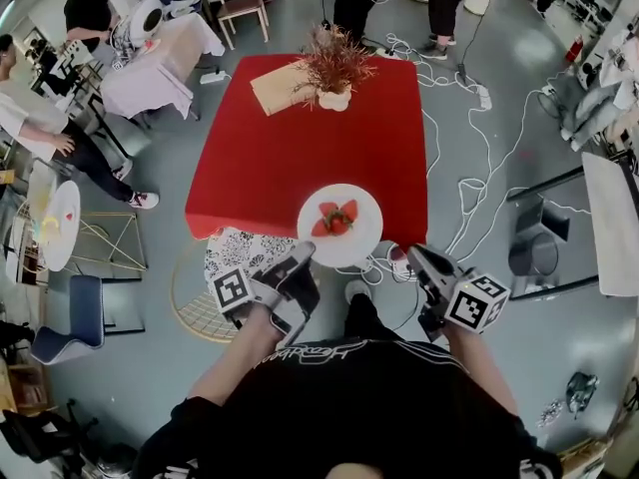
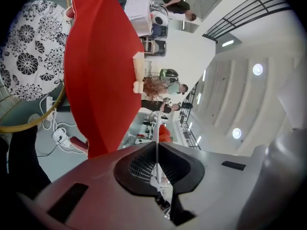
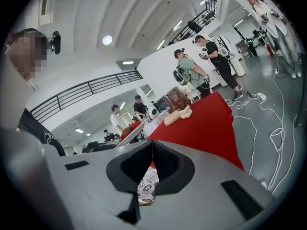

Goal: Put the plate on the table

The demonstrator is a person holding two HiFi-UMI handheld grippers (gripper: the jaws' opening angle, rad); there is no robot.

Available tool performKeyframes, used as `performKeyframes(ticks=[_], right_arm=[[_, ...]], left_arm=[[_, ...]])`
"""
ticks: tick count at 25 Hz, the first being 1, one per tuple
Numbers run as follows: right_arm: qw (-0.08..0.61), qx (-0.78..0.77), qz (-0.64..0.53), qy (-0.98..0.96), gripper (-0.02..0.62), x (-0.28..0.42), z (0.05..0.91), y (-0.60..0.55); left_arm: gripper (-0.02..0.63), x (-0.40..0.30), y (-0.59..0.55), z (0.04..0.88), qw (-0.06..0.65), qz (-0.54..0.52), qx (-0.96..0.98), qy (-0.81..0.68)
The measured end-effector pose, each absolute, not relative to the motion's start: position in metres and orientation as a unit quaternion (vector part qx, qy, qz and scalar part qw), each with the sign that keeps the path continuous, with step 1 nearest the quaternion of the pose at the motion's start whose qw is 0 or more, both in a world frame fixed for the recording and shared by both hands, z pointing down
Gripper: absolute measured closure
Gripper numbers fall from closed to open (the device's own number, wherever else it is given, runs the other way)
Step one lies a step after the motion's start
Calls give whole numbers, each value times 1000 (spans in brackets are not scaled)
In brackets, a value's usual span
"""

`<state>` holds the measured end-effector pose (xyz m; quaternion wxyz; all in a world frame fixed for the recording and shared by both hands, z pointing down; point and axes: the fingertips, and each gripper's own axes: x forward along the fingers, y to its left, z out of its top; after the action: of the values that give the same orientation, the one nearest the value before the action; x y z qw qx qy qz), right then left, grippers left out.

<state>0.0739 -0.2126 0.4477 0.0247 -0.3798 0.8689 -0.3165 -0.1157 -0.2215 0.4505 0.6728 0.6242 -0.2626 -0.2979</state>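
Observation:
A white plate (image 1: 361, 238) with strawberries (image 1: 335, 219) on it hangs over the near edge of the red table (image 1: 290, 158). My left gripper (image 1: 303, 257) is shut on the plate's near-left rim. In the left gripper view the plate (image 2: 157, 128) shows edge-on as a thin white line running into the closed left gripper (image 2: 157, 145). I cannot tell whether the plate touches the tablecloth. My right gripper (image 1: 414, 257) is held to the right of the plate, apart from it. The right gripper (image 3: 152, 145) is shut with nothing between its jaws.
A dried plant in a white pot (image 1: 333, 73) and a tan mat (image 1: 280, 88) sit at the table's far side. A black-and-white patterned stool (image 1: 245, 252) stands under the near-left corner. Cables (image 1: 469, 188) trail over the floor at the right. People stand and sit around the room.

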Motion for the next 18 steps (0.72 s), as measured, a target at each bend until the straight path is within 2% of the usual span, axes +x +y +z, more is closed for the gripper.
performKeyframes(ticks=[18], right_arm=[[12,-369,-343,864,588,82,467,-289]], left_arm=[[588,-92,-313,455,649,-277,652,-279]])
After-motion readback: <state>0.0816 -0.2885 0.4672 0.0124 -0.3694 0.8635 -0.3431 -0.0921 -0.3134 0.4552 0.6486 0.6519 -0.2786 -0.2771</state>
